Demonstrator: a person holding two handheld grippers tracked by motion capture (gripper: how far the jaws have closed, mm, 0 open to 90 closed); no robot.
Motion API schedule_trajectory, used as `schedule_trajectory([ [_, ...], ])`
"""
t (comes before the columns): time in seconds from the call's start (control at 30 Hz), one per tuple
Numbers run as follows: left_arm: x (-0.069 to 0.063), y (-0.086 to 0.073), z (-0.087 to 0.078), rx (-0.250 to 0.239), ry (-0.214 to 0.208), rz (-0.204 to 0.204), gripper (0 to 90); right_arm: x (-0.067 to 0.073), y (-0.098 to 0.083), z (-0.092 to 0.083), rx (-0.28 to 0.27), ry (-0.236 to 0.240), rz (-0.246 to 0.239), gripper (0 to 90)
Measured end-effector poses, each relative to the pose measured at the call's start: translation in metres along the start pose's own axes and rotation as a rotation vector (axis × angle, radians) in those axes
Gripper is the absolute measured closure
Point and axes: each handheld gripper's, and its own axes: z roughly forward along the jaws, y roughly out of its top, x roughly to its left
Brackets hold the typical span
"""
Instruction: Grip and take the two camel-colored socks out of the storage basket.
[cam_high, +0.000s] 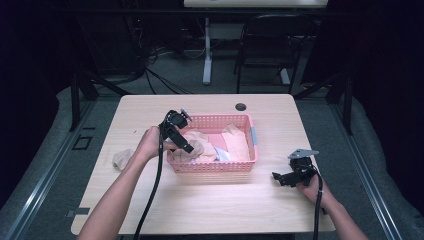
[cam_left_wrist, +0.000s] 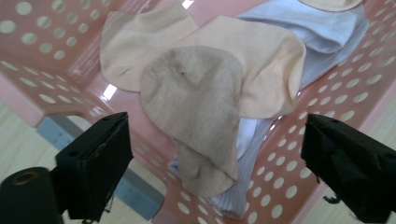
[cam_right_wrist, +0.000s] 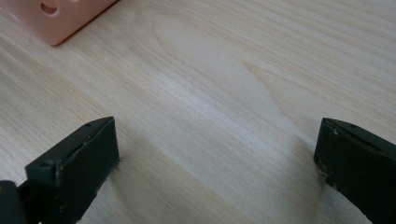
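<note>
High view: the left gripper (cam_high: 181, 142) hangs over the pink basket (cam_high: 252, 145); the right gripper (cam_high: 285, 179) rests on the table (cam_high: 200, 200), jaws spread. Left gripper view: its jaws stand apart, gripping nothing, above the tan sock (cam_left_wrist: 201, 112) (topmost in the basket), so closing too deep could snag the cream sock (cam_left_wrist: 261, 60) beneath.

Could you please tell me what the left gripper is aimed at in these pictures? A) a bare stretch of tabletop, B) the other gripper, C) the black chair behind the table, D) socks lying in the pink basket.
D: the left gripper, fingers apart, looks down into the pink basket at a tan sock lying over a beige sock and a white sock.
</note>
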Motion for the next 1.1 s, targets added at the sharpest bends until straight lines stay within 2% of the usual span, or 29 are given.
schedule_trajectory([
  [0.27,-0.003,0.002,0.016,0.027,0.015,0.021,18.9,0.000,0.000,0.000,0.001,0.000,-0.001,0.0],
  [0.47,0.001,-0.002,0.022,0.032,0.000,0.008,30.4,0.000,0.000,0.000,0.001,0.000,0.000,0.0],
  [0.5,0.001,-0.002,0.023,0.039,0.003,0.011,30.4,0.000,0.000,0.000,0.001,0.001,0.000,0.0],
  [0.53,0.001,-0.004,0.026,0.054,0.003,0.015,34.1,0.000,0.000,0.000,0.001,0.001,0.000,0.0],
  [0.73,0.000,-0.006,0.035,0.067,0.000,0.001,41.5,0.000,0.000,0.000,0.001,0.000,0.000,0.0],
  [0.8,-0.001,-0.006,0.040,0.092,0.003,0.000,46.8,0.000,0.000,0.000,0.001,0.000,0.000,0.0],
  [0.97,0.000,-0.007,0.046,0.126,-0.001,-0.043,61.1,0.000,0.000,0.000,0.001,0.000,0.000,0.0],
  [1.1,-0.001,-0.007,0.047,0.134,0.002,-0.040,75.5,0.000,0.000,0.000,0.001,0.001,0.000,0.0],
])
